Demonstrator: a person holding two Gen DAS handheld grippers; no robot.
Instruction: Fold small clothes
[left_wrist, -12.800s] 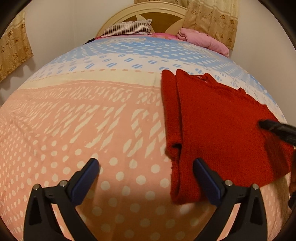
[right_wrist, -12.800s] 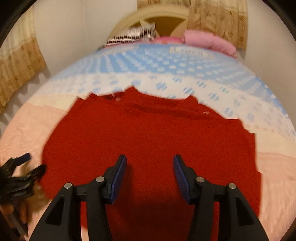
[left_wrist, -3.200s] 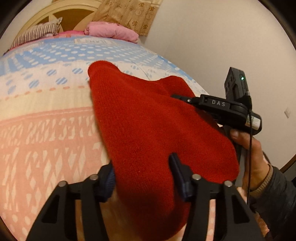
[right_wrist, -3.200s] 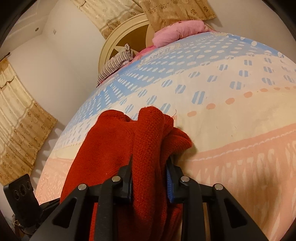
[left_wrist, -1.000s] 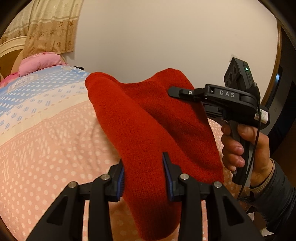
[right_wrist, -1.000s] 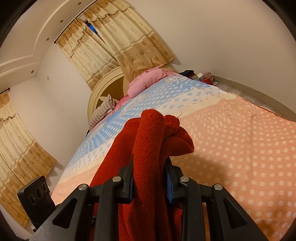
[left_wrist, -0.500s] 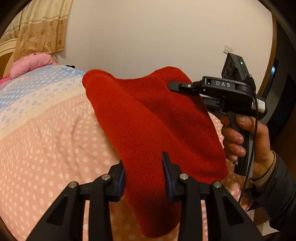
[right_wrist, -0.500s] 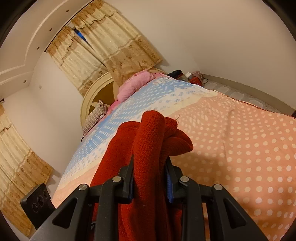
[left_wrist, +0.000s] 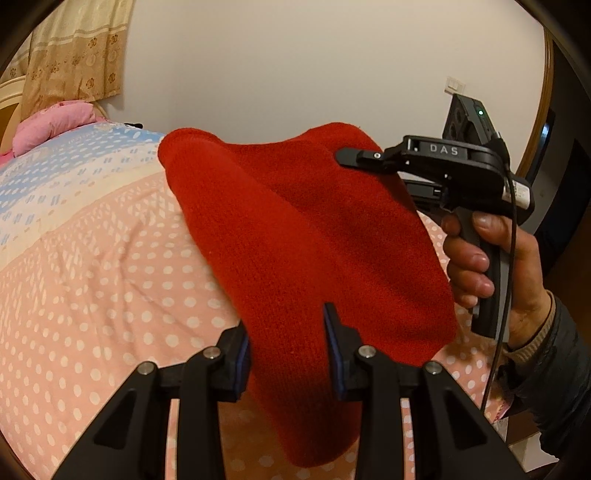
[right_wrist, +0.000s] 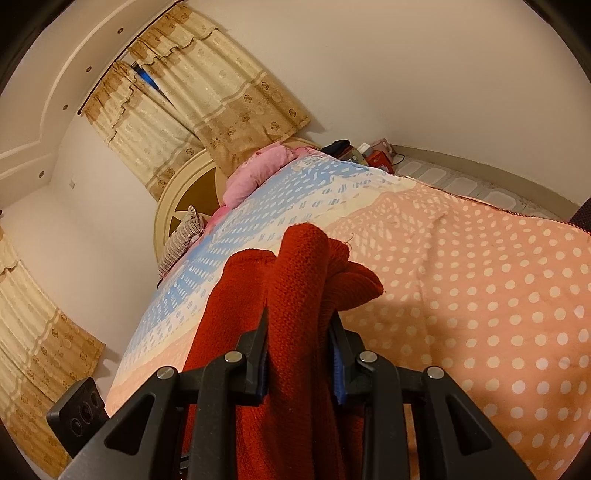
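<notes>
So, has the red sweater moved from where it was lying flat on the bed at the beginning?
Yes. The red sweater is now lifted off the bedspread, folded and gripped in both grippers' jaws, hanging over the dotted pink end.

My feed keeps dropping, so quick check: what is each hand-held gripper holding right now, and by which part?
Both grip the folded red knit garment: the left hand-held gripper pinches a thick folded edge, the right hand-held gripper a bunched fold.

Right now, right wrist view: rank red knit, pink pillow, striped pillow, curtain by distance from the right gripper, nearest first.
1. Red knit: clamped in the right gripper, centre.
2. Striped pillow and pink pillow: both at the head of the bed, upper left of the knit; too close to call.
3. Curtain: behind the headboard, top of the picture.
</notes>
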